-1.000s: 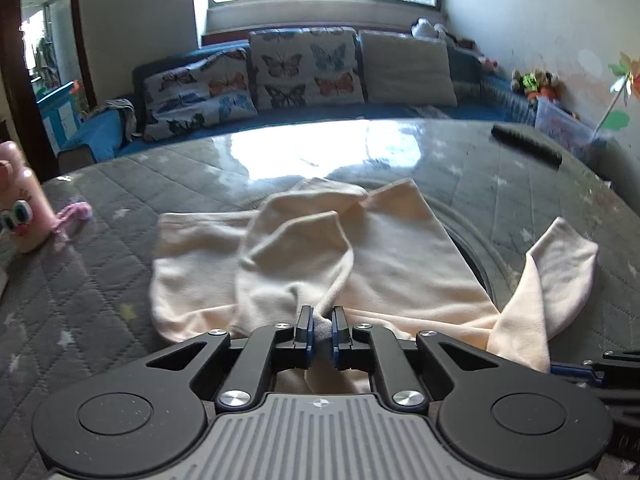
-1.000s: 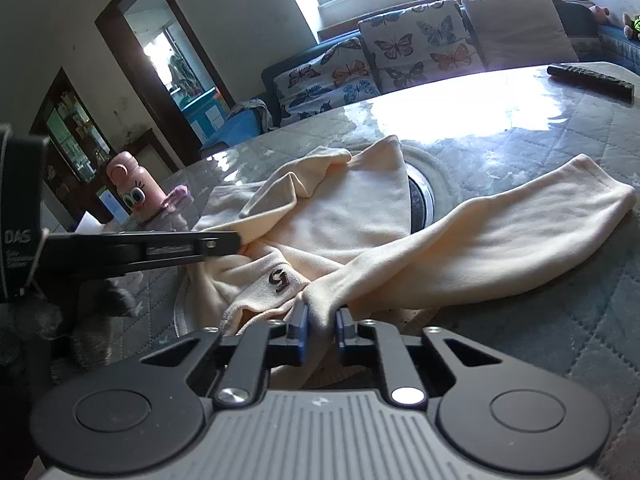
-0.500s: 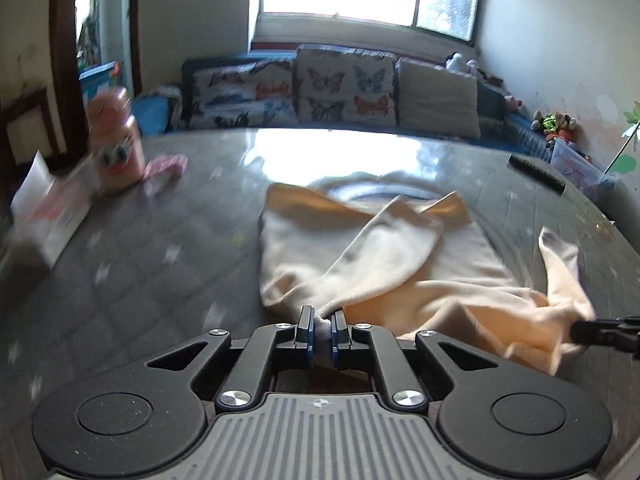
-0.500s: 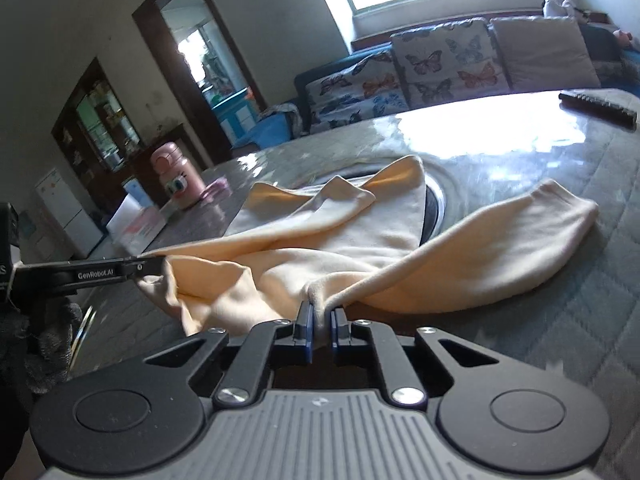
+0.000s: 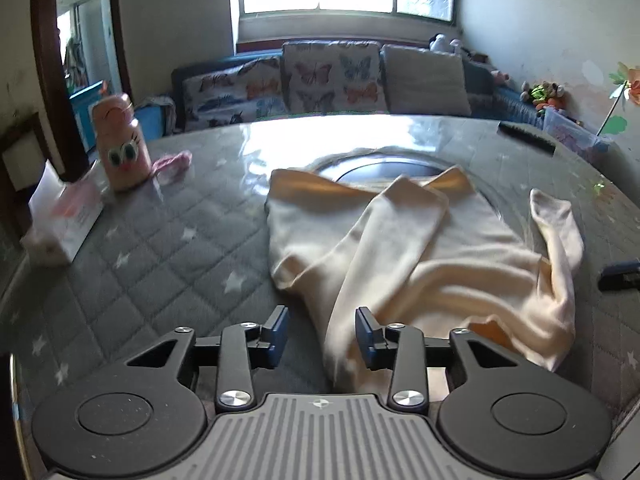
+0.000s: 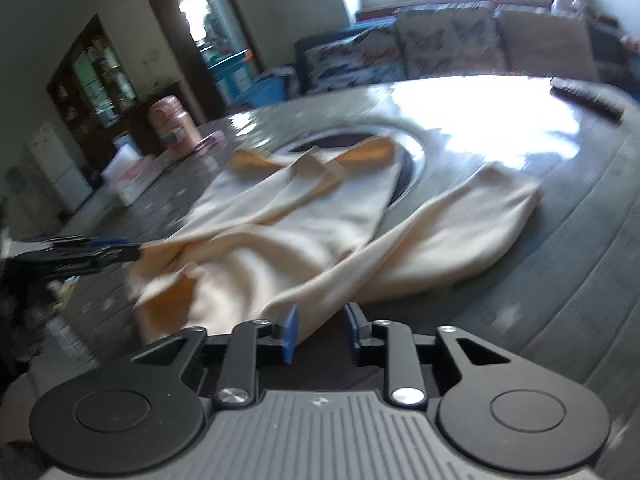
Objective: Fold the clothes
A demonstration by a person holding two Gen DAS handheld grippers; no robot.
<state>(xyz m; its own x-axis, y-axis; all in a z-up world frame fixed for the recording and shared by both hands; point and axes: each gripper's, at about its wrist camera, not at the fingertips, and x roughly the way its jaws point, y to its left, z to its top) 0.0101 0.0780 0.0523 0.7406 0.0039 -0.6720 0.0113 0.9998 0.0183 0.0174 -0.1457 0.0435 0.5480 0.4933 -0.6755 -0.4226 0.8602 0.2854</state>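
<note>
A cream long-sleeved top (image 5: 404, 248) lies rumpled on the grey quilted table (image 5: 160, 248), both sleeves crossed over its body. My left gripper (image 5: 322, 330) is opening; a strip of the cloth (image 5: 340, 344) runs between its jaws beside the right pad, and the left pad stands clear of it. My right gripper (image 6: 318, 332) is opening too, with the top's (image 6: 304, 236) sleeve end passing between its blue pads (image 6: 290, 332), loose. The left gripper's fingers (image 6: 92, 254) show at the left of the right wrist view.
A pink cartoon bottle (image 5: 120, 148) and a white box (image 5: 64, 220) stand at the table's left. A black remote (image 5: 526, 136) lies at the far right. A round dark inset (image 5: 384, 168) sits under the top's far edge. A sofa with butterfly cushions (image 5: 332, 76) is behind.
Both grippers were shut on the cream cloth and carried it toward the near edge; now both have opened and the cloth lies slack between their jaws.
</note>
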